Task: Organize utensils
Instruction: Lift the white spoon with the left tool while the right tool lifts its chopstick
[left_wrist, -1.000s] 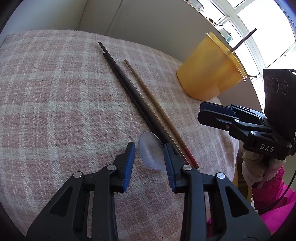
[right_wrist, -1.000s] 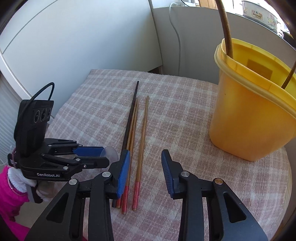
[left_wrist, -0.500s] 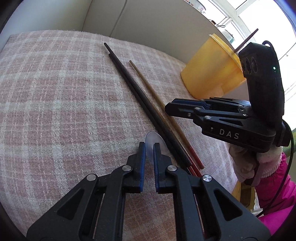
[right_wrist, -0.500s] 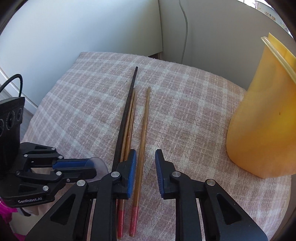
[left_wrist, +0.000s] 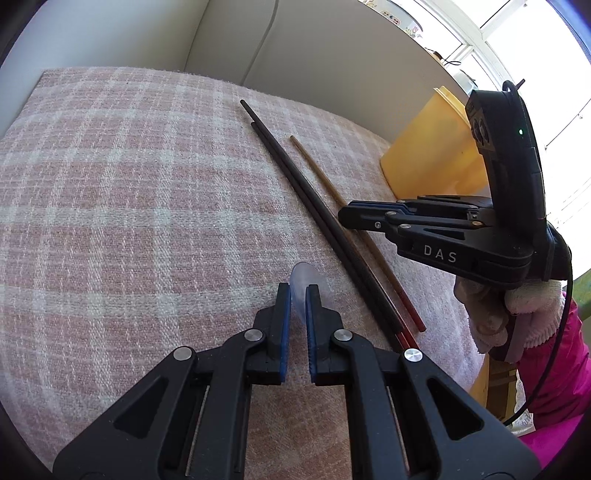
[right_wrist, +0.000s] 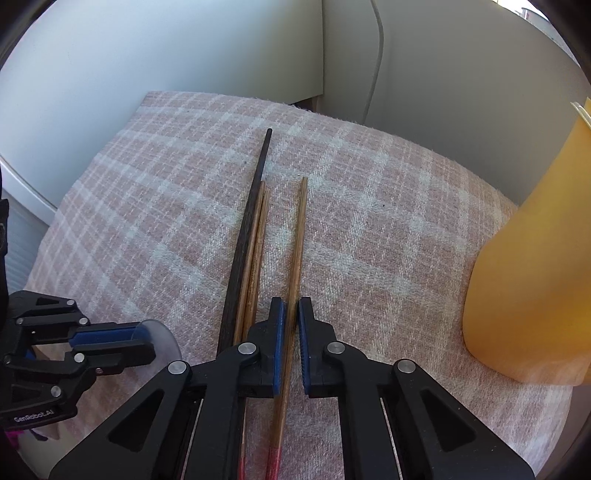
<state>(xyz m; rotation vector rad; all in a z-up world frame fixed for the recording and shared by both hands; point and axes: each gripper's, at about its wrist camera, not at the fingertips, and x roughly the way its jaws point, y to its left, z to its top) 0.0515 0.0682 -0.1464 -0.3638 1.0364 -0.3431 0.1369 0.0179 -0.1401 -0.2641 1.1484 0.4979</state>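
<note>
Right now you are clamping the left gripper (left_wrist: 297, 295) on the clear plastic spoon (left_wrist: 308, 280) and the right gripper (right_wrist: 290, 312) on one brown chopstick (right_wrist: 298, 236) lying on the checked cloth (right_wrist: 369, 229), its jaws having just been closing, so lifting may be tipping the long stick loose before the yellow cup (right_wrist: 535, 277).

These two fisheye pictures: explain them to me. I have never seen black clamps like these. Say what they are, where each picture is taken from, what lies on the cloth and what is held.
Each clamp is a hand-held gripper carried by a person, with a camera that looks along its two fingers. One picture comes from the left hand-held gripper, which is shut on a clear plastic spoon. The other comes from the right hand-held gripper, shut on a single wooden chopstick. Its jaws have just been closing. On the pink checked cloth lie dark chopsticks and more wooden ones. A yellow container stands at the right.
</note>
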